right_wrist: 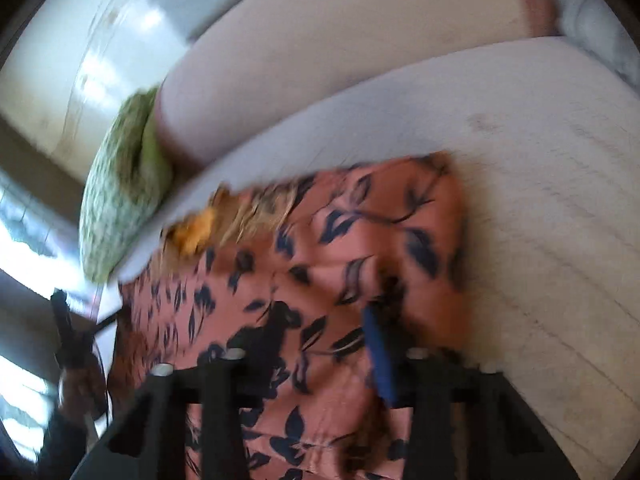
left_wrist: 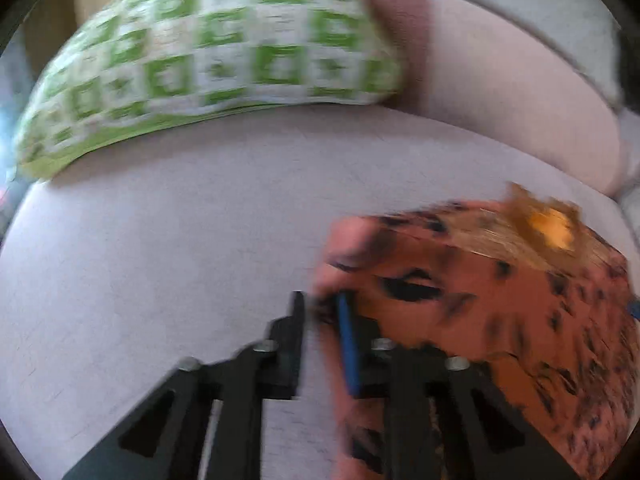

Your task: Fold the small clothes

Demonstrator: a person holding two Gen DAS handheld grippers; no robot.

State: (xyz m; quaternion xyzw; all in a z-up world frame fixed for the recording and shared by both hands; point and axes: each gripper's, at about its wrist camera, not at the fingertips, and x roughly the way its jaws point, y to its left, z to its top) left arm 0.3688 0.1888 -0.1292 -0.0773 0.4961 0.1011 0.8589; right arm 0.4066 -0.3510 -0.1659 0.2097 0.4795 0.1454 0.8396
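Both tools reach one floral garment [right_wrist: 320,264]: left tool [left_wrist: 320,304] slightly spread at its corner, cloth toward three o'clock; right tool [right_wrist: 304,332] spread over it.

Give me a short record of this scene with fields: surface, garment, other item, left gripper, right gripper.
surface: pale sofa seat
garment: orange cloth with dark leaf print, lying on the seat
other item: green checked cushion against the sofa back
left gripper: at the garment's edge, jaws slightly apart; grip unclear, blurred
right gripper: over the garment, jaws apart, cloth between them
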